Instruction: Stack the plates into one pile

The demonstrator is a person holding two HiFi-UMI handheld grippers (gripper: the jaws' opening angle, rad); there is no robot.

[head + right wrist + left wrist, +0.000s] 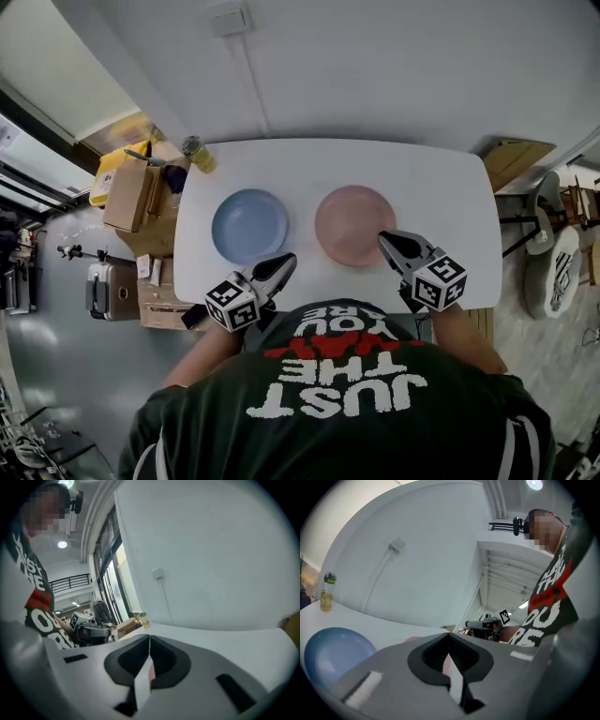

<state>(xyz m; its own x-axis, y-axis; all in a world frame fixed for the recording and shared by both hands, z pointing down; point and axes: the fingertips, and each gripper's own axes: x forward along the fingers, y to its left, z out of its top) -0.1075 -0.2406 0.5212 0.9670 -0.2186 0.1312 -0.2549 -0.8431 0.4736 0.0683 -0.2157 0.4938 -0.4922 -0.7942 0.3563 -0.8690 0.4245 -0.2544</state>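
Two plates lie side by side on the white table (pixel 441 197): a blue plate (pixel 249 226) on the left and a pink plate (pixel 354 225) on the right. My left gripper (pixel 286 260) hovers at the near edge just below the blue plate, jaws shut with nothing in them. My right gripper (pixel 384 240) sits at the pink plate's near right rim, also shut and empty. The left gripper view shows the blue plate (pixel 333 653) at lower left and the right gripper (pixel 485 626) across from it. A sliver of pink shows between the jaws in the right gripper view.
A small bottle of yellow liquid (pixel 198 155) stands at the table's far left corner and shows again as the bottle (pixel 327 592). Cardboard boxes (pixel 131 197) sit on the floor left of the table. A chair and clutter (pixel 553 253) stand to the right. A wall runs behind the table.
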